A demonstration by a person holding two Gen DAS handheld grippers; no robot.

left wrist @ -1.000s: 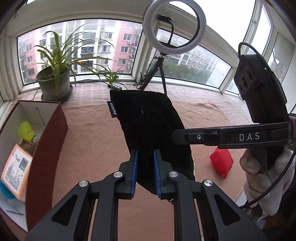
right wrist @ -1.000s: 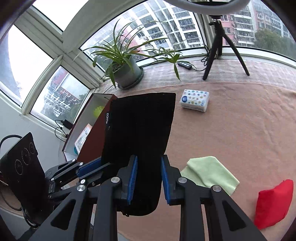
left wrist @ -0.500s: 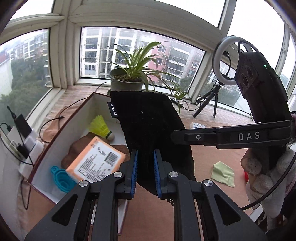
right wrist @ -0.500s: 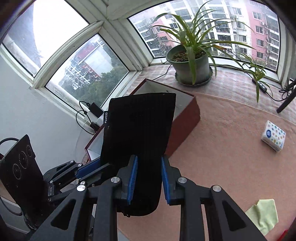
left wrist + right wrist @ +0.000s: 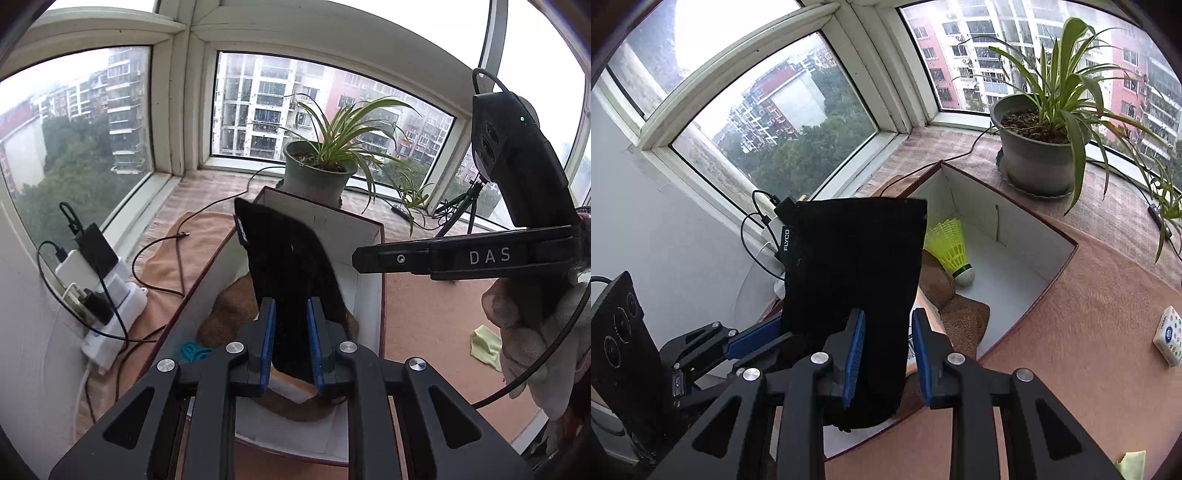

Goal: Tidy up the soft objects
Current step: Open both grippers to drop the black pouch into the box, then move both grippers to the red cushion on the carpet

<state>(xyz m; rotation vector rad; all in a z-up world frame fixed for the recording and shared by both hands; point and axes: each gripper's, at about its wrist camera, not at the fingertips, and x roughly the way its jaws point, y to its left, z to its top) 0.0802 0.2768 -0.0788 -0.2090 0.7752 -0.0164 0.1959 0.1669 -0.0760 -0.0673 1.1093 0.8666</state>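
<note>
Where windows meet, box [image 5: 1027,258] on cloth-covered table [image 5: 1089,332]

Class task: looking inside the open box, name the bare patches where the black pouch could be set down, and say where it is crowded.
Inside the box, bare white floor lies between the yellow shuttlecock, the brown towel and the far-right walls. The near-left part is crowded: towel, orange-edged packet and teal item lie under the black pouch.

We see a black pouch [image 5: 291,273] with a white-lettered tag, upright over the box [image 5: 364,236]; green cloth [image 5: 485,345] lies flat on the table.
</note>
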